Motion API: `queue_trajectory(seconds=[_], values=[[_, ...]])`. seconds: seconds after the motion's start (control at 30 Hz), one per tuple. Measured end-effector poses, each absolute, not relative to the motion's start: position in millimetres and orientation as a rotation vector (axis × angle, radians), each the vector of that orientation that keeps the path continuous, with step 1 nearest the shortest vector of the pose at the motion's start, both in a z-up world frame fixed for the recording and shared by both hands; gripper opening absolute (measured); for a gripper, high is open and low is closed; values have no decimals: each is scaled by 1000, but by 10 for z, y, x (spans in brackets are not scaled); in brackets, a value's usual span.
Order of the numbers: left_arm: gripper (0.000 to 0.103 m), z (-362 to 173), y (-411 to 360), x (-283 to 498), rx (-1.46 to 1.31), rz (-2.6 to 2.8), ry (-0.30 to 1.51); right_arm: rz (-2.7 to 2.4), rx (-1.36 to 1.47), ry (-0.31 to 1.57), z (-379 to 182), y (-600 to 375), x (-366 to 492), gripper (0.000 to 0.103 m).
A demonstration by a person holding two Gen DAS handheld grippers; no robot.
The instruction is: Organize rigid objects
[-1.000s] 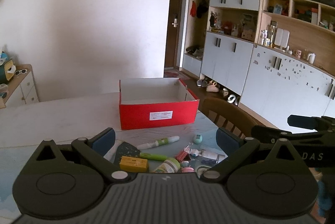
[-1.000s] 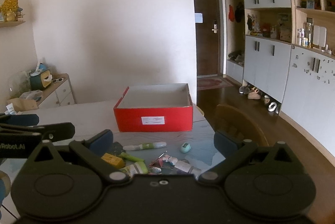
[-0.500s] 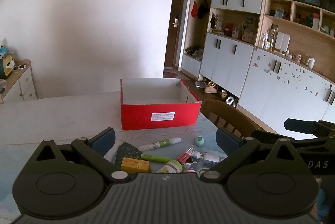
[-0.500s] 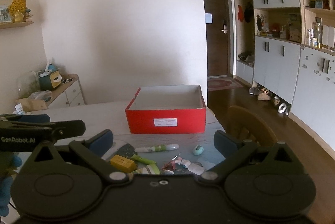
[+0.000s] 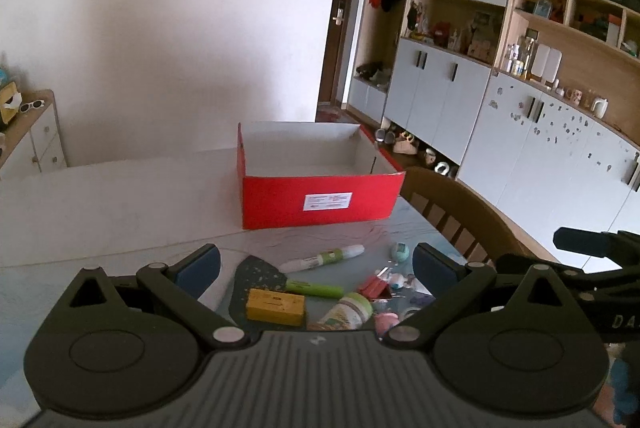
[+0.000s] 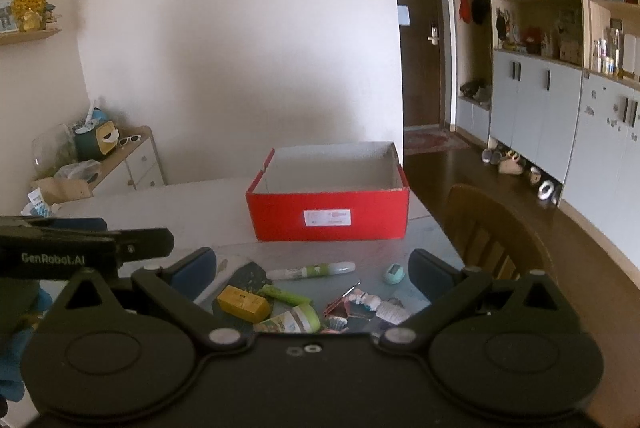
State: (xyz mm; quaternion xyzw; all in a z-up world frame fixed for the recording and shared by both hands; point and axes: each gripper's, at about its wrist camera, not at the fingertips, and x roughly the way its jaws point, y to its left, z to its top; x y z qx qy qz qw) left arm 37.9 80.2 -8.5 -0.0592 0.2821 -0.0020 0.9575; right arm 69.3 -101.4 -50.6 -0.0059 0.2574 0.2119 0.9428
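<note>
Reading "GenRobot.AI" on the left gripper; red box bears an illegible white label; both tongs, right gripper included, gape empty

Twin wrist views (side by side) toward red box.

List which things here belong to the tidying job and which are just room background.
Part of the job:
red box, open
yellow block
white and green pen
green marker
small jar, lying down
teal round gadget
left gripper and right gripper, both open

Background:
wooden chair
cabinets
door
side dresser
</note>
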Motion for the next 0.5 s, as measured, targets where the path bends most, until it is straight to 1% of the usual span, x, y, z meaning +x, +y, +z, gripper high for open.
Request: queue_trajectory(seconds=[0.23, 0.5], values=[[103, -228, 1132, 630, -96, -13, 559, 427, -12, 571, -669, -889, 860, 102], [103, -672, 1425, 985, -95, -19, 642, 431, -5, 671, -968, -754, 1022, 95]])
